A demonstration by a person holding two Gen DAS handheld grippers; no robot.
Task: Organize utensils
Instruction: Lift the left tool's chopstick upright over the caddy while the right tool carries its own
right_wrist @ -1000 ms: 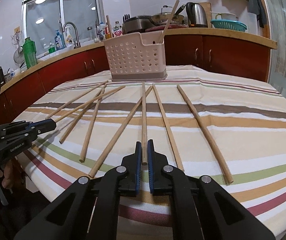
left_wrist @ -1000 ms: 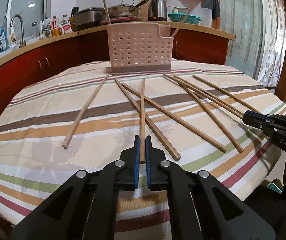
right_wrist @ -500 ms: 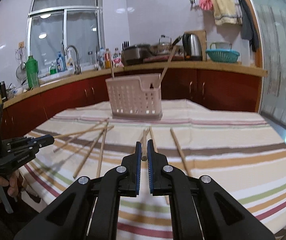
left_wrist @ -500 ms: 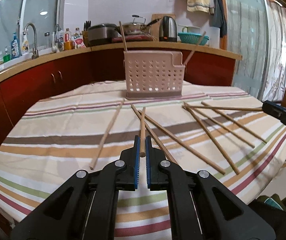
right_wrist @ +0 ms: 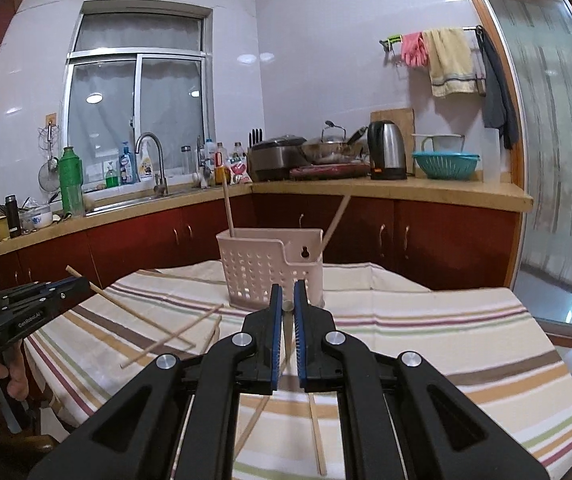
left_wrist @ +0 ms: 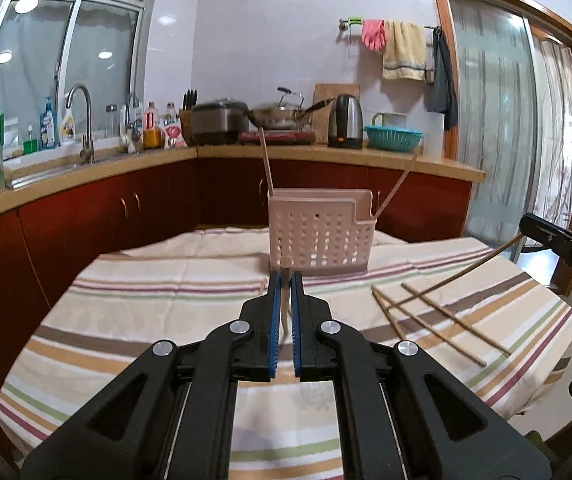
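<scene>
My left gripper [left_wrist: 285,280] is shut on a wooden chopstick [left_wrist: 284,308], seen end-on between the blue pads and lifted off the striped tablecloth [left_wrist: 146,280]. My right gripper [right_wrist: 287,292] is likewise shut on a chopstick [right_wrist: 287,305] held in the air. Beyond both stands the pink perforated utensil caddy [left_wrist: 319,236] [right_wrist: 262,276], with two chopsticks [left_wrist: 266,160] leaning upright in it. Each gripper also shows in the other's view: the right one [left_wrist: 525,224] at the right edge, the left one [right_wrist: 82,282] at the left edge, each with its stick slanting down toward the table.
Loose chopsticks lie on the cloth at the right [left_wrist: 445,320] and in front of the caddy [right_wrist: 174,336] [right_wrist: 317,432]. Behind the table runs a red-cabinet counter [left_wrist: 126,168] with a sink tap [left_wrist: 82,120], bottles, a kettle [left_wrist: 345,120] and a teal colander [left_wrist: 393,138].
Both grippers have risen, each lifting its chopstick off the table. The views have tilted up, so the caddy and cloth now sit lower in the frames.
</scene>
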